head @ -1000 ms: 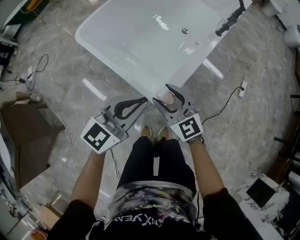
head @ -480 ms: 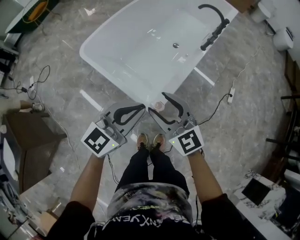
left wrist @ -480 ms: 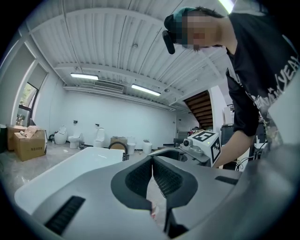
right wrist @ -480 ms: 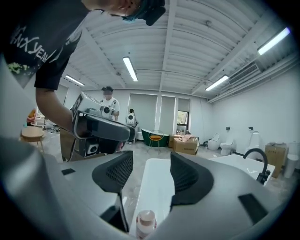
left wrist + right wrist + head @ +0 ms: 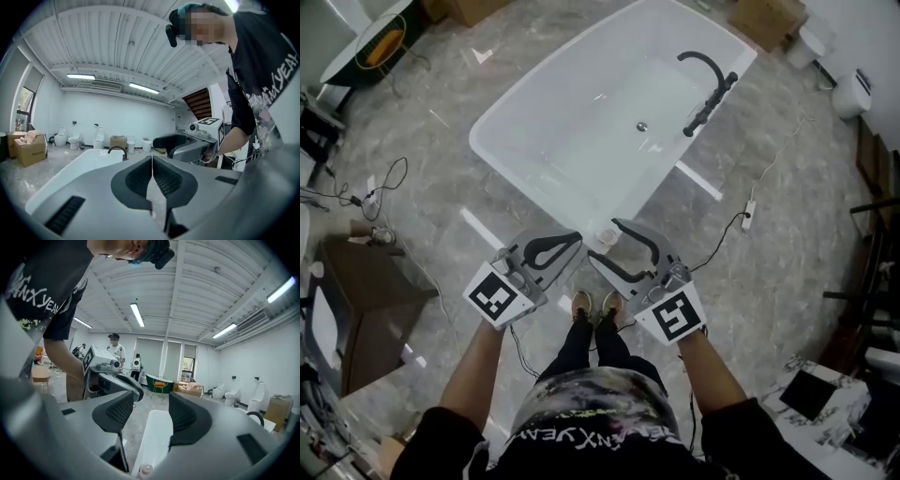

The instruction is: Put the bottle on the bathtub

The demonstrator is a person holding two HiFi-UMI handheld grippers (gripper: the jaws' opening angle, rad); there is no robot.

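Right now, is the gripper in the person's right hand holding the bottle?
No: the jaws of the right gripper stand apart and grip nothing, while the bottle sits on the rim of the bathtub.
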